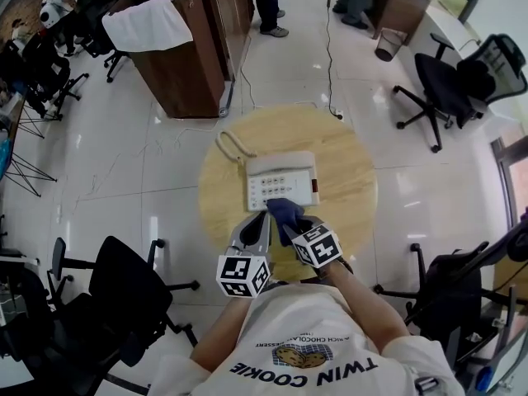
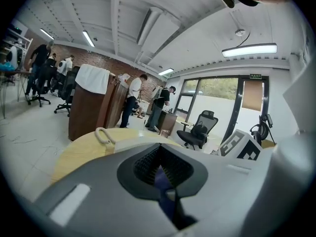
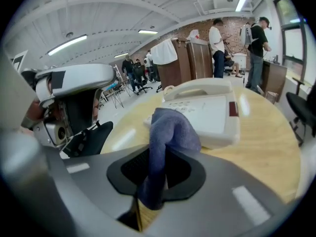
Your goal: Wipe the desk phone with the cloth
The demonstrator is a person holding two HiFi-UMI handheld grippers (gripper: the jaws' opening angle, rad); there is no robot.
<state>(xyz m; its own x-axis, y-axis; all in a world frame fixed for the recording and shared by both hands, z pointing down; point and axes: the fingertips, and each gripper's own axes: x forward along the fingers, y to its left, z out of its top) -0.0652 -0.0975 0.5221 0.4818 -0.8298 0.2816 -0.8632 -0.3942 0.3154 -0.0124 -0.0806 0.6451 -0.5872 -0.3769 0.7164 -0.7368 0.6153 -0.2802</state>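
My right gripper is clamped on the blue cloth, which bunches up against the near edge of the desk phone on the round wooden table. The left gripper sits just beside it, jaws together on a sliver of that same blue (only a thin strip shows).

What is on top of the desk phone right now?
The handset lies at the far end of the desk phone. The cloth, held by the right gripper, covers its near edge; what lies beneath is hidden.
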